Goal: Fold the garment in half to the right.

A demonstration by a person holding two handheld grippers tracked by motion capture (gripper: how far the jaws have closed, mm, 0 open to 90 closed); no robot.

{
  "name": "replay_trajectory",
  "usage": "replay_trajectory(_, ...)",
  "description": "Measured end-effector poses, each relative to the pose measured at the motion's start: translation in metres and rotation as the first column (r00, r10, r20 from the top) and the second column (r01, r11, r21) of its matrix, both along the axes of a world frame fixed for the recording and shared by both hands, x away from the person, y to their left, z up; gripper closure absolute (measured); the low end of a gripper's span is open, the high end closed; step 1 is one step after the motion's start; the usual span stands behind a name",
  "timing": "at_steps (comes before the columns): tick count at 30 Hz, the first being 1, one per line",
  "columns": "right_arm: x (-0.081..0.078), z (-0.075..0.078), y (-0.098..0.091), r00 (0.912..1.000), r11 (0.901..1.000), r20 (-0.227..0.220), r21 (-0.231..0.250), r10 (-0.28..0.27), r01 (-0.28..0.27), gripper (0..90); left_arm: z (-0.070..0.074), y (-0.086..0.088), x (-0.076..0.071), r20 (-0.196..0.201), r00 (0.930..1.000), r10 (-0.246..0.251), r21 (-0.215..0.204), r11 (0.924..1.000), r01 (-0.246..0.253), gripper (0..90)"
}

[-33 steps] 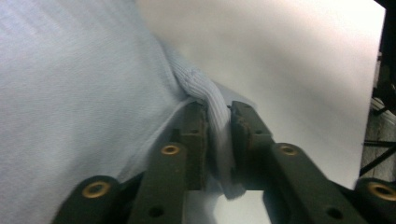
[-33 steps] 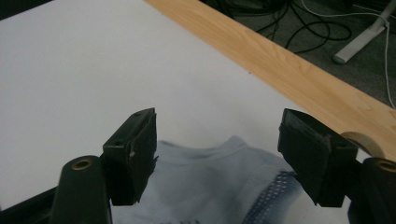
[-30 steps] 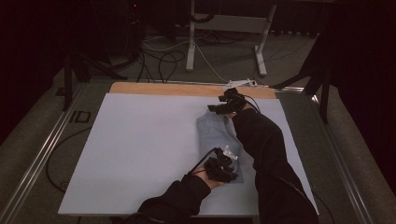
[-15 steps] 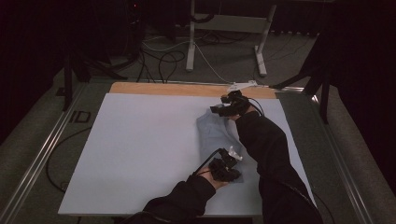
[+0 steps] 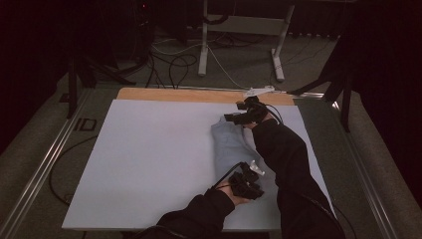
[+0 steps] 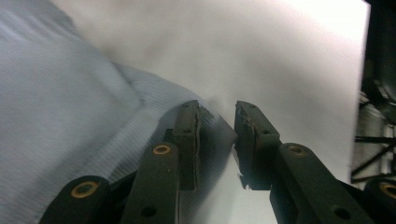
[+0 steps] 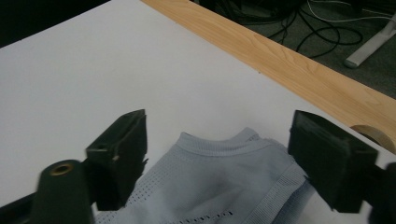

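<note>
The shirt (image 5: 230,144) lies folded into a narrow strip on the right half of the white board (image 5: 149,159), running from the near edge toward the wooden strip (image 5: 174,94) at the far side, its ribbed collar (image 7: 224,142) at the far end. Both claws have just let go of it. The right gripper (image 7: 217,154) has its jaws spread wide, having just been opening, with the collar lying loose between them and neither pad touching cloth. The left gripper (image 6: 217,135) sits at the near end with its jaws a small gap apart; they closed and have just been opening again, and the corner of the cloth lies beneath and between the pads (image 6: 191,140) without being pinched (the fabric looks flat on the board, not lifted). I judge this as a fold just laid down and released, so the next step would be a fresh grip for another fold or smoothing. Against the frames from half a second and a second ago, the high view shows little difference: the shirt keeps the same place and outline, and both hands sit at the same two ends of it, the right gripper (image 5: 247,112) far, the left gripper (image 5: 247,180) near.
</note>
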State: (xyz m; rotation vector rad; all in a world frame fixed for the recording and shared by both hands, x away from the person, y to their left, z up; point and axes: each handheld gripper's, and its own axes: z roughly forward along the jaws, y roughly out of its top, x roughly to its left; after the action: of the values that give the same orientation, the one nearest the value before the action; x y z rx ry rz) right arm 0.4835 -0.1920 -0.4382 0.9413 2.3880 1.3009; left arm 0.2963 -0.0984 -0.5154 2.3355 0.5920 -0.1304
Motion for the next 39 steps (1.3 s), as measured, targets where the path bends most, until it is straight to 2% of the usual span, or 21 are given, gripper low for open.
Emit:
replay_trajectory(2, 0.0, 0.0, 0.0, 0.9999, 0.9999, -0.004, 0.004, 0.014, -0.014, 13.9, 0.0, -0.001, -0.004, 0.0, 0.9997, -0.025, -0.01, 0.9996, 0.025, 69.6)
replay_trajectory(4, -0.001, 0.001, 0.0, 0.9999, 1.0, 0.011, 0.003, 0.002, -0.002, 13.7, 0.002, 0.0, -0.008, -0.008, 0.9991, -0.042, -0.025, 0.9988, 0.042, 67.9)
replay_trajectory(6, -0.001, 0.001, 0.0, 0.9997, 0.9999, 0.024, 0.01, -0.004, 0.003, 13.4, 0.006, 0.002, -0.013, 0.017, 0.9988, -0.045, -0.048, 0.9978, 0.046, 63.1)
replay_trajectory(8, -0.001, 0.002, 0.0, 0.9991, 0.9999, 0.041, 0.007, -0.009, 0.009, 13.4, 0.012, 0.008, -0.018, 0.061, 0.9966, -0.055, -0.07, 0.9958, 0.059, 56.9)
replay_trajectory(12, -0.002, 0.004, -0.001, 0.9989, 0.9999, 0.046, 0.007, -0.014, 0.014, 11.6, 0.023, 0.024, -0.023, 0.125, 0.9913, -0.042, -0.108, 0.9926, 0.056, 46.4)
replay_trajectory(17, -0.003, 0.004, -0.003, 0.998, 0.9998, 0.062, -0.017, -0.013, 0.014, 11.3, 0.035, 0.048, -0.02, 0.159, 0.9873, -0.009, -0.146, 0.9887, 0.033, 33.7)
replay_trajectory(18, -0.003, 0.003, -0.003, 0.9977, 0.9997, 0.067, -0.02, -0.01, 0.012, 11.3, 0.038, 0.055, -0.019, 0.169, 0.9856, 0.01, -0.163, 0.9865, 0.018, 31.3)
replay_trajectory(19, -0.003, 0.003, -0.003, 0.9977, 0.9997, 0.067, -0.02, -0.01, 0.012, 11.3, 0.038, 0.055, -0.019, 0.169, 0.9856, 0.01, -0.163, 0.9865, 0.018, 28.5)
replay_trajectory(20, -0.003, 0.003, -0.004, 0.9977, 0.9997, 0.068, -0.023, -0.01, 0.011, 11.3, 0.043, 0.067, -0.016, 0.177, 0.9841, 0.012, -0.193, 0.9809, 0.023, 28.5)
replay_trajectory(21, -0.003, 0.0, -0.004, 0.9973, 0.9993, 0.072, -0.032, -0.018, 0.02, 11.3, 0.045, 0.072, -0.014, 0.183, 0.9831, 0.016, -0.2, 0.9796, 0.021, 19.1)
replay_trajectory(23, -0.001, -0.002, -0.004, 0.999, 0.9986, 0.04, -0.046, -0.022, 0.024, 11.3, 0.049, 0.082, -0.012, 0.206, 0.9781, 0.032, -0.218, 0.9759, 0.014, 14.9)
replay_trajectory(24, -0.001, -0.003, -0.004, 0.9987, 0.9983, 0.038, -0.046, -0.034, 0.036, 11.4, 0.051, 0.087, -0.011, 0.211, 0.9771, 0.031, -0.229, 0.9733, 0.018, 14.8)
replay_trajectory(25, 0.0, -0.004, -0.004, 0.9987, 0.9987, 0.033, -0.03, -0.04, 0.041, 11.3, 0.052, 0.091, -0.01, 0.217, 0.9756, 0.035, -0.232, 0.9726, 0.017, 13.2)
replay_trajectory(28, 0.002, -0.008, -0.005, 0.9983, 0.998, 0.009, -0.027, -0.057, 0.057, 10.8, 0.056, 0.104, -0.009, 0.221, 0.9744, 0.038, -0.259, 0.9656, 0.022, 1.3)
replay_trajectory(30, 0.003, -0.013, -0.005, 0.998, 0.9974, -0.004, -0.035, -0.063, 0.063, 10.6, 0.057, 0.113, -0.009, 0.24, 0.9697, 0.045, -0.281, 0.9595, 0.024, 0.3)
replay_trajectory(31, 0.004, -0.015, -0.006, 0.9974, 0.9967, -0.011, -0.039, -0.072, 0.071, 10.7, 0.058, 0.118, -0.009, 0.253, 0.9664, 0.048, -0.281, 0.9593, 0.026, 0.1)
replay_trajectory(33, 0.005, -0.02, -0.007, 0.996, 0.9953, -0.029, -0.052, -0.084, 0.082, 11.2, 0.058, 0.13, -0.012, 0.282, 0.9576, 0.06, -0.3, 0.9536, 0.028, 0.1)
replay_trajectory(34, 0.006, -0.023, -0.008, 0.9949, 0.9943, -0.039, -0.056, -0.093, 0.091, 13.3, 0.058, 0.136, -0.013, 0.288, 0.9553, 0.068, -0.295, 0.9552, 0.021, 0.0)
replay_trajectory(37, 0.008, -0.031, -0.014, 0.9904, 0.9918, -0.066, -0.048, -0.122, 0.119, 18.0, 0.056, 0.159, -0.015, 0.282, 0.9541, 0.1, -0.32, 0.9475, -0.005, 0.1)
replay_trajectory(39, 0.01, -0.036, -0.016, 0.9875, 0.9907, -0.088, -0.05, -0.131, 0.127, 21.8, 0.054, 0.175, -0.016, 0.282, 0.9513, 0.125, -0.315, 0.9486, -0.032, 0.1)
